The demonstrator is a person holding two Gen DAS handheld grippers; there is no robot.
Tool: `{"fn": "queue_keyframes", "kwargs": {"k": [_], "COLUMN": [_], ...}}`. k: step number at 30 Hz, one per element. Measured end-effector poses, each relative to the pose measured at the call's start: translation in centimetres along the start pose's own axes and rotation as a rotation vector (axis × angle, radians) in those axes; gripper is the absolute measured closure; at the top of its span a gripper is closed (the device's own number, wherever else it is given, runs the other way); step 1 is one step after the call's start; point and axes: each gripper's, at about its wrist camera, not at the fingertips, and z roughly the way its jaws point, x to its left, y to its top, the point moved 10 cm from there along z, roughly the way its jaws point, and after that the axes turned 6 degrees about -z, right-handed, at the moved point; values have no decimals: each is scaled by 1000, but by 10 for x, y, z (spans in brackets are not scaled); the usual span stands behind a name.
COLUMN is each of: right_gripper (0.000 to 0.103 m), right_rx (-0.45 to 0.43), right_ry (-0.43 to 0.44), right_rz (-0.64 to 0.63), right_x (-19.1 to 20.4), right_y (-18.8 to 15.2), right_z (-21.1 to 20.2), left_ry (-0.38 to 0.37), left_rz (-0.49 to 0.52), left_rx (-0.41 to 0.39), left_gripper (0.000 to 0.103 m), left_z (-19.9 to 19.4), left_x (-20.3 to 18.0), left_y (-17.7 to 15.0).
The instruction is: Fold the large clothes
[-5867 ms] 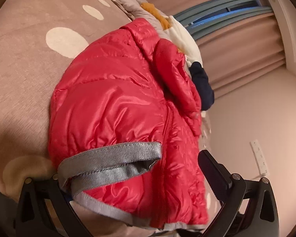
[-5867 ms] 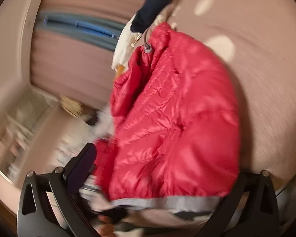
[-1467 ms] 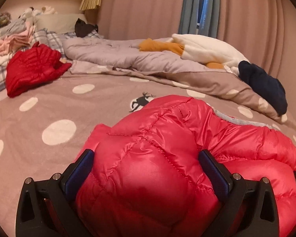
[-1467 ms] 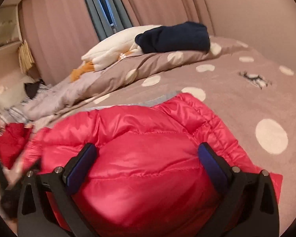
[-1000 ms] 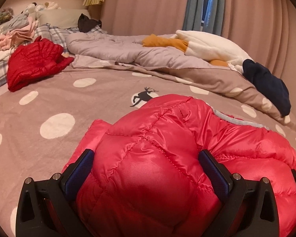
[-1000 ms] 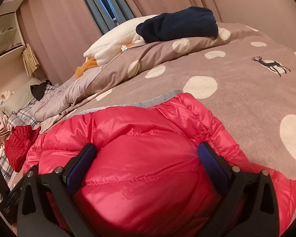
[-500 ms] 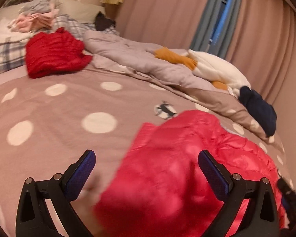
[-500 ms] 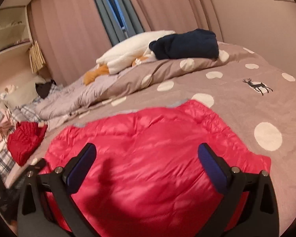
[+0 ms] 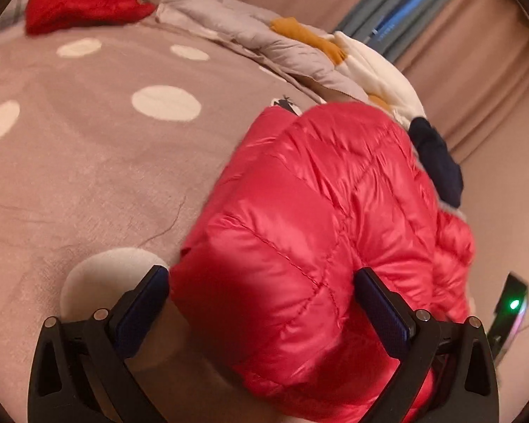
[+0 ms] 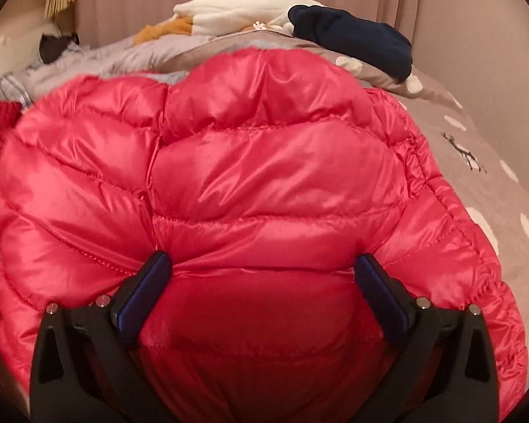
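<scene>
Puffer jacket (image 10: 264, 176), red, is bunched into a mound on the dotted bedspread (image 9: 88, 162), w/ the navy garment (image 10: 352, 42) & white pile just behind it. Half a sec ago both your tools hung clear above it; now you've dropped back in. Right gripper (image 10: 262, 292) straddles a fat quilted fold, jaws wide, not clamped. Left gripper (image 9: 261, 303), also spread, sits over the jacket's left edge. Looks like you're re-gripping for the next fold.
</scene>
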Motion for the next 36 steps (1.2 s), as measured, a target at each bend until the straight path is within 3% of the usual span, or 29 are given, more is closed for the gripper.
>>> {"fn": "queue_keyframes", "kwargs": {"k": [2, 5, 9, 11, 13, 15, 18, 21, 22, 25, 27, 28, 29, 30, 33, 36], "right_gripper": [0, 0, 0, 0, 0, 0, 0, 1, 1, 2, 4, 10, 20, 54, 64, 66], "right_rx": [-15, -70, -103, -154, -171, -186, -141, -54, -35, -141, -184, -153, -121, -84, -82, -91], "right_ry": [3, 13, 119, 152, 102, 107, 258, 275, 329, 386, 626, 687, 653, 600, 592, 500], "right_rz": [7, 33, 144, 236, 364, 534, 782, 870, 901, 923, 969, 1020, 1029, 1021, 1032, 917], "right_x": [-1, -4, -20, -46, -92, -132, -163, -158, -147, -134, -111, -102, -100, -100, -92, -87], "right_y": [0, 0, 0, -1, -11, -27, -70, -105, -115, -104, -81, -73, -71, -72, -72, -69], "right_z": [-1, -13, -51, -81, -107, -124, -126, -108, -97, -95, -90, -79, -70, -60, -52, -57], "left_ry": [-31, -194, -251, -211, -147, -94, -60, -58, -61, -76, -82, -82, -83, -86, -79, -60], "left_rz": [-12, -140, -222, -249, -199, -157, -171, -175, -176, -186, -202, -203, -201, -199, -202, -145], "left_rx": [16, 92, 100, 18, -36, -83, -103, -93, -91, -83, -77, -75, -76, -81, -86, -122], "left_gripper": [0, 0, 1, 8, 16, 21, 29, 33, 33, 34, 35, 35, 36, 37, 43, 52], "left_z": [3, 10, 23, 18, 19, 17, 15, 13, 11, 9, 8, 7, 6, 4, -1, -14], "left_x": [-6, -17, -19, -15, -18, -20, -19, -16, -14, -9, -7, -6, -6, -6, -7, -12], "left_y": [-3, 0, 14, 16, 14, 10, 8, 6, 5, 5, 5, 4, 4, 4, 6, 13]}}
